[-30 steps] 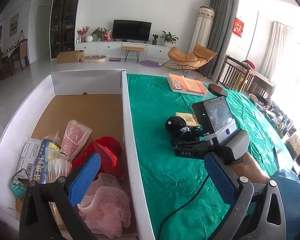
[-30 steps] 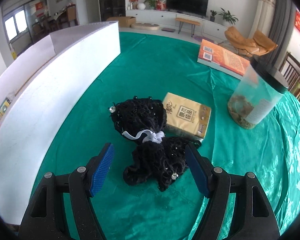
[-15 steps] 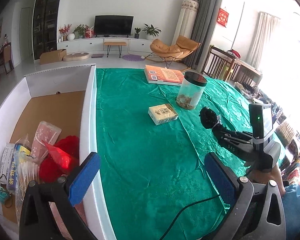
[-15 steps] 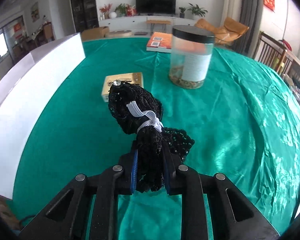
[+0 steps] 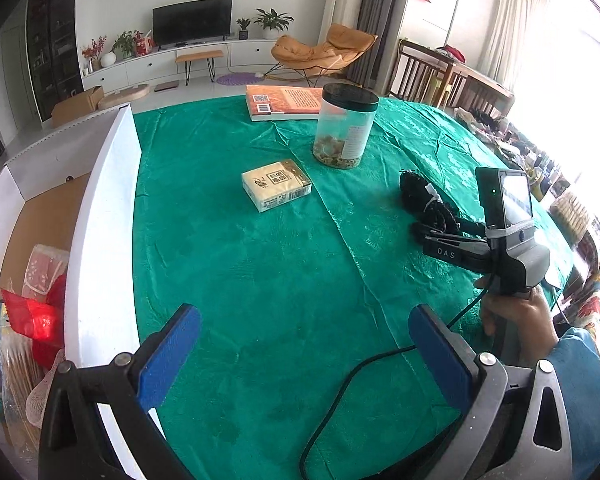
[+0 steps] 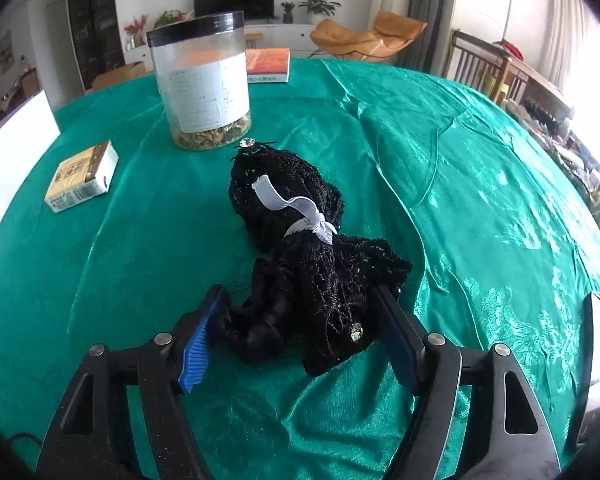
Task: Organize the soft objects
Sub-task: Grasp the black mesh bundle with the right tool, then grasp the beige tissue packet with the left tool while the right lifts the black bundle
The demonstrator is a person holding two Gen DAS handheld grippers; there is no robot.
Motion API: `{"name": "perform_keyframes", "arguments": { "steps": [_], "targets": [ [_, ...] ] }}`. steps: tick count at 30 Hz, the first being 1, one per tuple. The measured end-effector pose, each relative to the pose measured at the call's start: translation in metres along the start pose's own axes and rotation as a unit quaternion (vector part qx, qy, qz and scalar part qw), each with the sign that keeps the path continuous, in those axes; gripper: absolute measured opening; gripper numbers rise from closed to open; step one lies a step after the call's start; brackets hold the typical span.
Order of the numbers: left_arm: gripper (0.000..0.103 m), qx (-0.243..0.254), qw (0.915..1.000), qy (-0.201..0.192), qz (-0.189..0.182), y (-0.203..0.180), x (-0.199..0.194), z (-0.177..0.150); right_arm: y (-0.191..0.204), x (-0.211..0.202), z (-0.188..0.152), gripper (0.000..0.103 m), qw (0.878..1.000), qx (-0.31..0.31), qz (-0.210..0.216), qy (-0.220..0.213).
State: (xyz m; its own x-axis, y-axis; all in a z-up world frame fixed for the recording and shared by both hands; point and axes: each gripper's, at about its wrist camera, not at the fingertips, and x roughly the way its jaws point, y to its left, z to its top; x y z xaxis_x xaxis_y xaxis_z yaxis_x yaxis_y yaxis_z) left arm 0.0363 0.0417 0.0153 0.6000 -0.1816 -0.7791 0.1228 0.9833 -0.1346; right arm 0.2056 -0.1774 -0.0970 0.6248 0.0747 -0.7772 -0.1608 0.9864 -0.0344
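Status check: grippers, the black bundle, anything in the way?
Left gripper open, empty, over bare cloth. Right gripper open around black bundle, which lies on the cloth. Jar and tissue pack just beyond.

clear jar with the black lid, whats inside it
The clear jar holds a shallow layer of brownish-green bits at the bottom. A white label covers the middle of its wall, so anything behind it cannot be seen.

Black lace bundle (image 6: 300, 248), white-tied, lies on tablecloth.

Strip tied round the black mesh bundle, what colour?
White, knotted round the black mesh bundle between the right gripper fingers. Clearest in the right wrist view.
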Motion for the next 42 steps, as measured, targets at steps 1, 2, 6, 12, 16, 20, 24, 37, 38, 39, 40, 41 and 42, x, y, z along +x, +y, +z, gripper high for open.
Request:
{"name": "perform_keyframes", "arguments": {
  "steps": [1, 2, 6, 12, 16, 20, 24, 37, 38, 39, 40, 41, 42],
  "targets": [
    [0.103, 0.008, 0.9999, 0.006, 0.0, -0.004, 0.003, 0.002, 0.0, -0.001, -0.001, 0.076, 1.0, 0.001, 0.001, 0.0],
    [0.103, 0.02, 0.9997, 0.012, 0.001, -0.007, 0.007, 0.005, 0.0, -0.001, -0.001, 0.076, 1.0, 0.001, 0.002, 0.0],
    [0.103, 0.092, 0.9949, 0.036, 0.02, -0.021, 0.02, 0.023, 0.0, -0.001, -0.002, 0.077, 1.0, -0.001, -0.001, 0.0],
    [0.103, 0.15, 0.9815, 0.096, 0.07, -0.019, 0.068, 0.06, 0.0, 0.001, -0.001, 0.078, 1.0, 0.0, 0.001, 0.001],
    [0.103, 0.127, 0.9803, 0.111, 0.103, 0.001, 0.105, 0.08, 0.0, 0.001, -0.001, 0.078, 1.0, 0.0, 0.001, 0.0],
    [0.103, 0.13, 0.9745, 0.123, 0.136, 0.012, 0.147, 0.089, 0.0, 0.001, -0.001, 0.078, 1.0, 0.0, 0.002, 0.0],
    [0.103, 0.171, 0.9662, 0.137, 0.136, 0.007, 0.187, 0.1, 0.001, 0.002, -0.002, 0.079, 1.0, 0.0, 0.003, 0.0],
    [0.102, 0.018, 0.9881, 0.125, 0.088, 0.044, 0.244, 0.148, 0.0, 0.002, -0.002, 0.079, 1.0, 0.0, 0.003, 0.0],
    [0.1, 0.008, 0.9887, 0.127, 0.079, 0.046, 0.244, 0.145, 0.0, 0.002, -0.002, 0.079, 1.0, 0.0, 0.004, 0.0],
    [0.099, 0.001, 0.9902, 0.119, 0.072, 0.048, 0.241, 0.143, 0.0, 0.002, -0.002, 0.079, 1.0, 0.0, 0.004, 0.0],
    [0.095, 0.001, 0.9911, 0.111, 0.073, 0.048, 0.238, 0.14, 0.0, 0.001, -0.002, 0.079, 1.0, 0.001, 0.004, 0.0],
    [0.087, 0.004, 0.992, 0.105, 0.07, 0.048, 0.236, 0.139, 0.0, 0.002, -0.002, 0.079, 1.0, 0.002, 0.006, -0.001],
    [0.08, 0.008, 0.9927, 0.098, 0.069, 0.048, 0.232, 0.139, -0.001, 0.002, -0.002, 0.079, 1.0, 0.004, 0.008, -0.002]
  ]
}}
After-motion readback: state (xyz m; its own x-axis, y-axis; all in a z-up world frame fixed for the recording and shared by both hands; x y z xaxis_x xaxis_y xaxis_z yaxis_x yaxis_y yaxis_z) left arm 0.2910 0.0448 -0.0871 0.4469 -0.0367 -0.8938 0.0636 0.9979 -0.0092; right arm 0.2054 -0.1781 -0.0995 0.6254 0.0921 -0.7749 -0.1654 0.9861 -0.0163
